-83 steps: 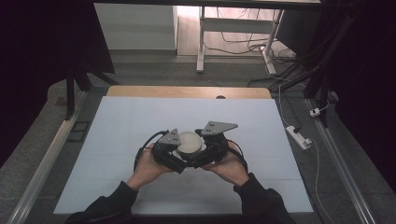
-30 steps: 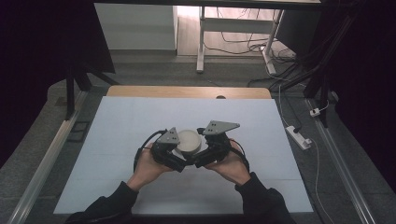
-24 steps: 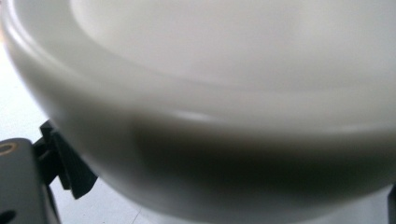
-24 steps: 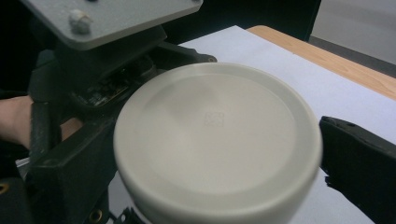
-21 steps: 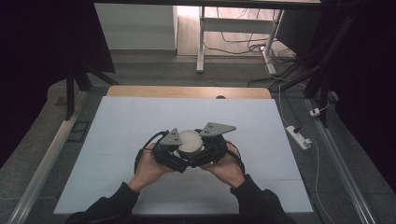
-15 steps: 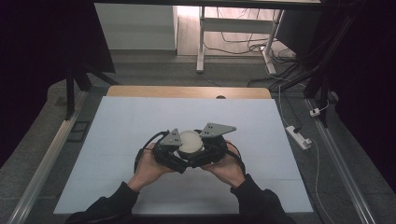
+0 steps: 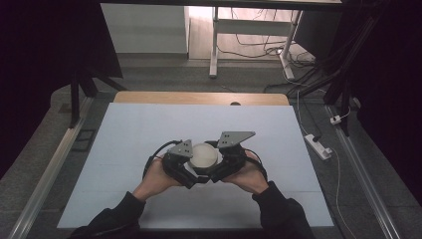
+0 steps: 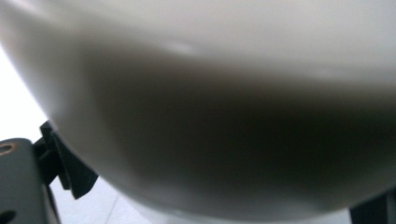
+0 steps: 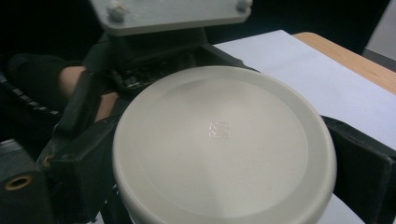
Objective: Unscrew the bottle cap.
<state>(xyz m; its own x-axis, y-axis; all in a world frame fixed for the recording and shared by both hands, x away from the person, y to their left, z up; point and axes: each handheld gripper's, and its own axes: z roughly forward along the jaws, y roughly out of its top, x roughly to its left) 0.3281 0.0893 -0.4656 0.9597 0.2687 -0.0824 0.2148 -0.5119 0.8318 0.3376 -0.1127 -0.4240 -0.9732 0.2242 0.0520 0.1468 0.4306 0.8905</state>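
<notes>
Two grippers: both on one round cream lid (image 7: 204, 155), near table (image 7: 124, 129) centre.
High view: left gripper (image 7: 185, 167) and right gripper (image 7: 219, 167) flank it, hands low, angled inward.
Left gripper view: smooth cream wall, blurred; jaws straddle it, clamp uncertain.
Right gripper view: matte disc (image 9: 224, 144), raised rim, small embossed square mark, unreadable; jaws pressed on both sides.

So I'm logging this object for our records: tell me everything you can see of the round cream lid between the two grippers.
The round cream plastic-looking lid is matte, with a raised rim and a small square embossed mark at its centre. It faces up, roughly level, capping a pale container whose curved wall looms close in the left gripper view. The left gripper and right gripper flank it over the white table.
</notes>
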